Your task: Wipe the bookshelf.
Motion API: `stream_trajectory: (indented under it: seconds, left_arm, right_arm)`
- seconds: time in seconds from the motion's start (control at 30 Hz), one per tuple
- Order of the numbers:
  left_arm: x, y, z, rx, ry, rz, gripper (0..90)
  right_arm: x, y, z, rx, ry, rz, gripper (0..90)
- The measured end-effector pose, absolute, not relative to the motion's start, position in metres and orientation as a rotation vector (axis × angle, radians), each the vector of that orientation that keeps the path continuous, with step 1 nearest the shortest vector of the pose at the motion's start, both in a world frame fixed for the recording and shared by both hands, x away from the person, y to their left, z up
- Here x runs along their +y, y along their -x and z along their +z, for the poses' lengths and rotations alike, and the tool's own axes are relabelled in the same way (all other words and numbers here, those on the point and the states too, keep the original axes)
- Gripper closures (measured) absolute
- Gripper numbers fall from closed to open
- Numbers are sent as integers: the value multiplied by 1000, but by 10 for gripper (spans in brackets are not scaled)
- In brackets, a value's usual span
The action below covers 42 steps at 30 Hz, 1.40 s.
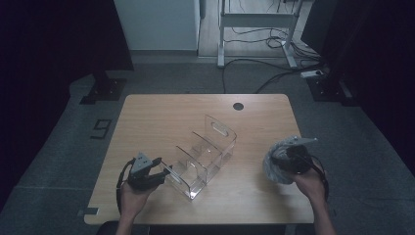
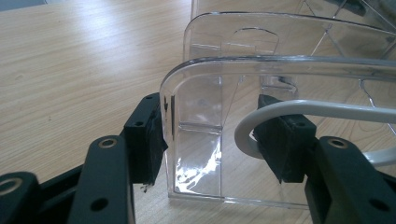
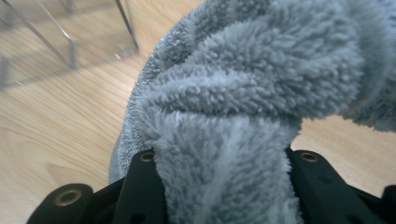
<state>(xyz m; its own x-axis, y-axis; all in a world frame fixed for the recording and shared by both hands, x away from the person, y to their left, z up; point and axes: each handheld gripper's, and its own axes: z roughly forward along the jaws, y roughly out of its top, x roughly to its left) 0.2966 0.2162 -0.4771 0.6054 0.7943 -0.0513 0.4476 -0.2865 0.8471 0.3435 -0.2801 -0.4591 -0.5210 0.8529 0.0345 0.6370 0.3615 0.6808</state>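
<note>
A clear acrylic organizer (image 1: pixel 205 152) with several upright dividers stands slantwise on the wooden table (image 1: pixel 161 112). At its near-left end is my left gripper (image 1: pixel 164 174). In the left gripper view the left gripper (image 2: pixel 210 135) has one pad against the side edge of the organizer's end wall (image 2: pixel 280 63) and the other pad in the wall's white-edged handle slot, shut on the strip between them. At the table's right front, my right gripper (image 1: pixel 286 161) is shut on a bunched grey fluffy cloth (image 1: pixel 276 164). The cloth (image 3: pixel 243 93) bulges up between the right gripper's (image 3: pixel 224 177) jaws, with the organizer (image 3: pixel 70 46) blurred beyond.
A round cable hole (image 1: pixel 238 106) sits near the table's far edge. Bare tabletop lies between the organizer and the cloth. Beyond the table stand a white desk frame (image 1: pixel 254 19) and floor cables (image 1: pixel 274 73).
</note>
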Motion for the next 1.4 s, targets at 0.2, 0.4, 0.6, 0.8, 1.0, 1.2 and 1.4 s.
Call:
stream_trajectory:
  seconds: [0.2, 0.4, 0.6, 0.8, 1.0, 1.2, 1.4]
  left_arm:
    - [217, -297, -477, 995, -1925, 480, 439]
    - [217, -298, -478, 998, -1920, 475, 434]
    - [218, -298, -478, 1000, -1920, 473, 425]
    - [219, -299, -479, 1013, -1912, 474, 371]
    - [222, -300, -480, 1031, -1902, 466, 255]
    - [224, -299, -479, 1025, -1902, 441, 161]
    - [227, -296, -478, 1010, -1908, 433, 137]
  right_arm:
    - [-281, -353, -482, 2342, -1350, 858, 595]
    - [-284, -360, -502, 2376, -1371, 800, 558]
    - [-282, -365, -518, 2434, -1354, 729, 477]
    - [-279, -366, -521, 2483, -1324, 745, 355]
    - [-280, -365, -515, 2484, -1316, 763, 287]
    - [-285, -364, -502, 2434, -1308, 856, 188]
    - [-288, -361, -488, 2401, -1311, 956, 137]
